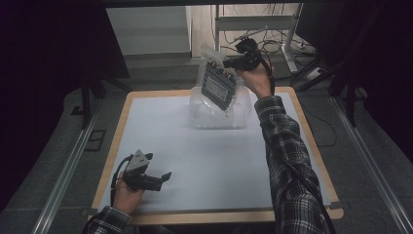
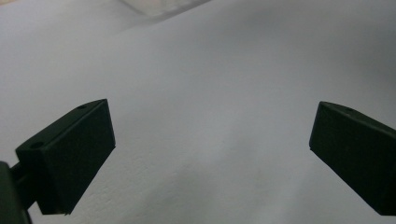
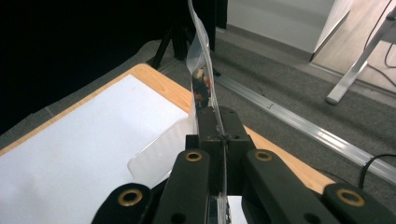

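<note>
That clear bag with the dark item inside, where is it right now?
In the high view, the clear bag hangs from the right gripper, above the clear plastic bin at the table's far edge.

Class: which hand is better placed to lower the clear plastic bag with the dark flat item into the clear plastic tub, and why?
Right. The right gripper is shut on the clear plastic bag above the clear plastic tub; the left gripper rests open near the table's front.
</note>
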Demonstrator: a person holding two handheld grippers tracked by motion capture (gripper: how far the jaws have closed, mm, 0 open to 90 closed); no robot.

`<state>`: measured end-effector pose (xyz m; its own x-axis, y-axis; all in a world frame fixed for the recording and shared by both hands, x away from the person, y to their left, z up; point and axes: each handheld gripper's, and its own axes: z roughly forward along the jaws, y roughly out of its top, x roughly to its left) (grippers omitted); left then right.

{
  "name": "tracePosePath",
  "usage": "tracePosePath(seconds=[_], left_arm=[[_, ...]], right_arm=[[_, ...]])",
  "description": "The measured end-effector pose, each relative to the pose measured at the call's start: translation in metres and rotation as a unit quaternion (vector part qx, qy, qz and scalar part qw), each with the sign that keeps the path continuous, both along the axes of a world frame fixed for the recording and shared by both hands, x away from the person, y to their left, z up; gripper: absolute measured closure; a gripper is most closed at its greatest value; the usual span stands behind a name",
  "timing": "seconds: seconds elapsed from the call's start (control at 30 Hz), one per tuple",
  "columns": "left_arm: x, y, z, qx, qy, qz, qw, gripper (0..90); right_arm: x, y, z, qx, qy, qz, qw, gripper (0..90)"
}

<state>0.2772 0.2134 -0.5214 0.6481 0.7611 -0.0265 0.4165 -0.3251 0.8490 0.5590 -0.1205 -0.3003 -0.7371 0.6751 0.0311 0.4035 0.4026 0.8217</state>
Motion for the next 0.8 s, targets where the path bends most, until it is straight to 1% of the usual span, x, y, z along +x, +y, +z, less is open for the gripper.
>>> tracePosePath(seconds=[0.03, 0.07, 0.13, 0.17, 0.2, 0.23, 0.27, 0.3, 0.33, 0.37, 0.4, 0.43, 0.5, 0.53, 0.57, 0.63, 0.7, 0.73, 0.8], left_arm=[[0.0, 0.0, 0.0, 0.0, 0.0, 0.0, 1.0, 0.0], [0.0, 0.0, 0.0, 0.0, 0.0, -0.001, 1.0, 0.0], [0.0, 0.0, 0.0, 0.001, 0.002, -0.001, 1.0, 0.0], [0.0, 0.0, 0.0, 0.001, 0.002, -0.001, 1.0, 0.0], [0.0, 0.0, 0.0, 0.0, 0.003, -0.001, 1.0, 0.0], [0.0, 0.0, 0.0, 0.0, 0.003, -0.001, 1.0, 0.0], [0.001, -0.001, -0.001, 0.002, 0.004, -0.002, 1.0, 0.0], [0.001, -0.001, -0.001, 0.002, 0.004, -0.002, 1.0, 0.0], [0.001, -0.001, -0.001, 0.002, 0.005, -0.003, 1.0, 0.0], [0.001, -0.001, -0.001, 0.004, 0.005, -0.004, 1.0, 0.0], [0.001, -0.002, -0.001, 0.004, 0.005, -0.004, 1.0, 0.0], [0.001, -0.002, -0.001, 0.004, 0.005, -0.004, 1.0, 0.0], [0.001, -0.003, -0.002, 0.006, 0.007, -0.005, 0.9999, 0.0], [0.001, -0.003, -0.002, 0.006, 0.007, -0.005, 0.9999, 0.0], [0.001, -0.003, -0.002, 0.009, 0.008, -0.005, 0.9999, 0.0], [0.001, -0.004, -0.002, 0.009, 0.008, -0.005, 0.9999, 0.0], [0.001, -0.003, -0.002, 0.01, 0.008, -0.005, 0.9999, 0.0], [0.001, -0.003, -0.002, 0.009, 0.008, -0.004, 0.9999, 0.0], [0.001, -0.003, -0.002, 0.008, 0.009, -0.004, 0.9999, 0.0]], right_arm=[[0.0, 0.0, 0.0, 0.0, 0.0, 0.0, 1.0, 88.7], [0.003, 0.004, -0.008, -0.01, 0.008, 0.0, 0.9999, 88.7], [0.006, 0.008, -0.015, -0.016, 0.015, 0.001, 0.9998, 88.6], [0.006, 0.008, -0.015, -0.016, 0.015, 0.001, 0.9998, 88.6], [0.007, 0.008, -0.017, -0.009, 0.013, 0.0, 0.9999, 88.6], [0.008, 0.007, -0.018, -0.002, 0.017, -0.002, 0.9999, 88.6], [0.011, 0.007, -0.02, -0.005, 0.018, -0.005, 0.9998, 88.6], [0.011, 0.007, -0.02, -0.005, 0.018, -0.005, 0.9998, 88.6], [0.012, 0.008, -0.023, -0.009, 0.021, -0.004, 0.9997, 88.6], [0.012, 0.008, -0.023, -0.009, 0.021, -0.004, 0.9997, 88.6], [0.013, 0.01, -0.027, -0.003, 0.022, 0.0, 0.9998, 88.6], [0.013, 0.01, -0.027, -0.003, 0.022, 0.0, 0.9998, 88.6], [0.014, 0.015, -0.03, -0.01, 0.013, -0.001, 0.9999, 88.5], [0.015, 0.017, -0.031, -0.009, 0.015, 0.002, 0.9998, 88.4], [0.016, 0.018, -0.032, -0.007, 0.017, -0.001, 0.9998, 88.4], [0.017, 0.019, -0.033, -0.013, 0.012, -0.014, 0.9998, 88.3], [0.017, 0.019, -0.033, -0.011, 0.013, -0.019, 0.9997, 88.1], [0.018, 0.018, -0.033, -0.004, 0.018, -0.025, 0.9995, 87.6], [0.017, 0.018, -0.032, 0.0, 0.018, -0.023, 0.9996, 86.2]])
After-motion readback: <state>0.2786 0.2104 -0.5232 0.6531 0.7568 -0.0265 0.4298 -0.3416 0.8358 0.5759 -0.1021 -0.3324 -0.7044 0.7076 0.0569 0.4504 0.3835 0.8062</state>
